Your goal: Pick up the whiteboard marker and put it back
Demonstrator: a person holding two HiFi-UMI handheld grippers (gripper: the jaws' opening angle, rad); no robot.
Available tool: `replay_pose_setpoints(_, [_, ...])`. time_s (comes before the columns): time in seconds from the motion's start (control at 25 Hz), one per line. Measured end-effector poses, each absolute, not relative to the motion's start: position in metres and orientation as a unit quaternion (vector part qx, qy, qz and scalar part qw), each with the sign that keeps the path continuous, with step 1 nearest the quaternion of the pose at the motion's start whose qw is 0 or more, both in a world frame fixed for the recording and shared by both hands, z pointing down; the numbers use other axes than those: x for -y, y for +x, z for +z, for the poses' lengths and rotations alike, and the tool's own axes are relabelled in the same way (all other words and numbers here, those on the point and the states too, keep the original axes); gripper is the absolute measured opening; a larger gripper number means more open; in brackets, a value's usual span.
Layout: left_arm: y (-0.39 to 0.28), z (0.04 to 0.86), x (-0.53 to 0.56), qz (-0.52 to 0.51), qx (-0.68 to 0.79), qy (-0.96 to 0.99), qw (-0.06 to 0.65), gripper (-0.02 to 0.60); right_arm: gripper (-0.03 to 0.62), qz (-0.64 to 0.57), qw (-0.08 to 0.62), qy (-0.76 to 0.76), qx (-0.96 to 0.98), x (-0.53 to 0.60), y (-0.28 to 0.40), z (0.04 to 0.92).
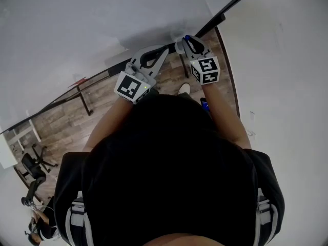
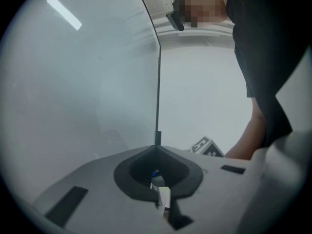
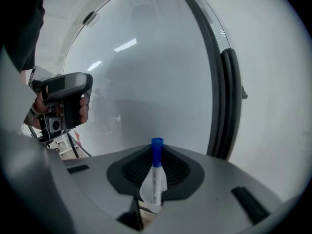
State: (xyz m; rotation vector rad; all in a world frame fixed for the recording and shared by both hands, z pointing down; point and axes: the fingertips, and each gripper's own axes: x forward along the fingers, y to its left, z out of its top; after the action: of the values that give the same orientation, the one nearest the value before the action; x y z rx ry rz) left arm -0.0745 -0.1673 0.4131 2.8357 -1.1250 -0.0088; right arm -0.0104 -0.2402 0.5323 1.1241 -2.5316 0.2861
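The whiteboard marker has a white body and a blue cap. It stands upright between the jaws of my right gripper, which is shut on its body, cap end out. That right gripper is raised close to the whiteboard, near its black edge frame. My left gripper is just to the left, level and pointed at the board, its jaws together with nothing clearly held. In the left gripper view the left gripper faces the pale board surface.
A white wall runs along the right, beyond the board's frame. The board's dark stand legs rest on the wooden floor. An office chair stands at the lower left. The person's body fills the lower head view.
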Motion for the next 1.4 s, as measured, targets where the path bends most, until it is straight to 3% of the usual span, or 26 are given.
replay_pose_setpoints(1.4, [-0.05,0.395,0.175,-0.009,0.356,0.934,0.029,0.003,0.058,0.041,0.091,0.354,0.93,0.215,-0.002,0.403])
